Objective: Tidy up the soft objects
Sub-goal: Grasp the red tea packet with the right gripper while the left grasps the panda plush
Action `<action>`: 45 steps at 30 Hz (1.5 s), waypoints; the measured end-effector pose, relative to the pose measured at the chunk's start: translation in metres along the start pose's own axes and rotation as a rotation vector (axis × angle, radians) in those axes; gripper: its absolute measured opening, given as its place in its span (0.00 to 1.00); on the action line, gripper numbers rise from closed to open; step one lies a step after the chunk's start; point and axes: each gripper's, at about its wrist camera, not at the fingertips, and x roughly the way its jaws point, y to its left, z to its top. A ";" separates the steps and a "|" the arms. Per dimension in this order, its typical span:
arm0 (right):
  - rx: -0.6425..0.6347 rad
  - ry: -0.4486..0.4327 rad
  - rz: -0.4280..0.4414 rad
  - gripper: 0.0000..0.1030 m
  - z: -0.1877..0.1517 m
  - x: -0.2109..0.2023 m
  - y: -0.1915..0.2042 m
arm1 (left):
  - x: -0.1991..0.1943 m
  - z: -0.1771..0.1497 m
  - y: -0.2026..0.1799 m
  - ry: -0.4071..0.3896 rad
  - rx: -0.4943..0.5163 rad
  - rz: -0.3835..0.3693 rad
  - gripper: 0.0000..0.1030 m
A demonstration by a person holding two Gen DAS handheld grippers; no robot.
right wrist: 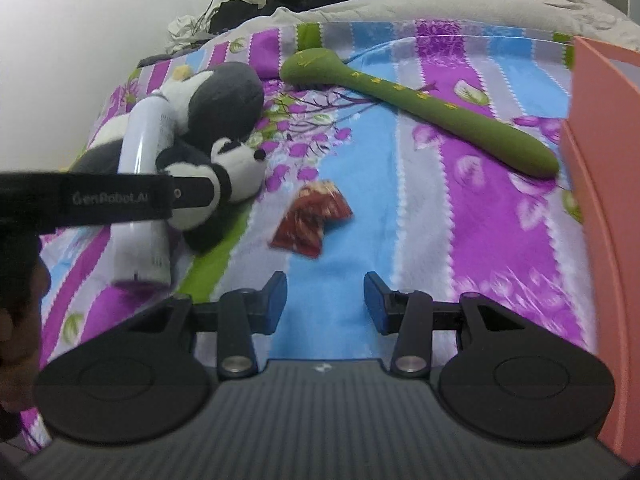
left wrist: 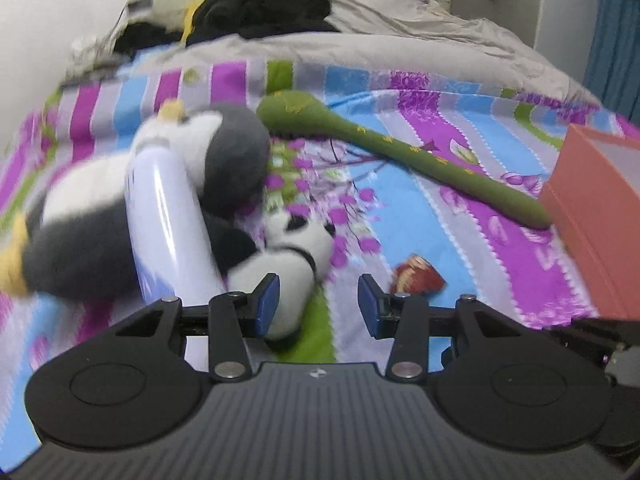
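On a bed covered by a striped purple, blue and green floral blanket [right wrist: 460,208], the soft things lie scattered: a large grey-and-white plush penguin with a yellow beak [left wrist: 224,152], a small black-and-white plush panda [left wrist: 296,248] leaning against it, and a long green fabric toy shaped like a spoon with yellow stars [right wrist: 400,92] that stretches toward the salmon-pink open box [right wrist: 600,160] at the right edge. A glossy white cylindrical bottle [left wrist: 168,216] lies across the penguin, and a small crumpled red snack wrapper [right wrist: 312,216] sits on the blanket between the panda and the green toy. The left gripper [left wrist: 318,306] hovers just above the panda with its jaws partly apart and nothing between them; the right gripper [right wrist: 326,300] hangs over bare blanket near the wrapper, likewise half open and empty. The main risk looks to be the tangle on the left: closing on the panda could catch the penguin's fur or nudge the hard bottle so that it rolls off the bed. The half-spread jaws may also be too narrow for the panda's plump body, pinching only loose plush that could slip. The right gripper could snag the wrapper or a blanket fold instead of a toy.
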 end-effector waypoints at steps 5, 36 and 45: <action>0.010 0.000 0.017 0.44 0.011 0.028 0.003 | 0.017 0.015 0.001 -0.010 0.095 -0.010 0.48; -0.062 -0.015 -0.022 0.33 0.018 0.038 -0.011 | 0.078 0.021 -0.020 0.169 0.461 0.080 0.49; -0.024 -0.024 -0.015 0.32 0.010 0.017 -0.025 | 0.085 -0.005 -0.038 0.166 0.679 0.205 0.46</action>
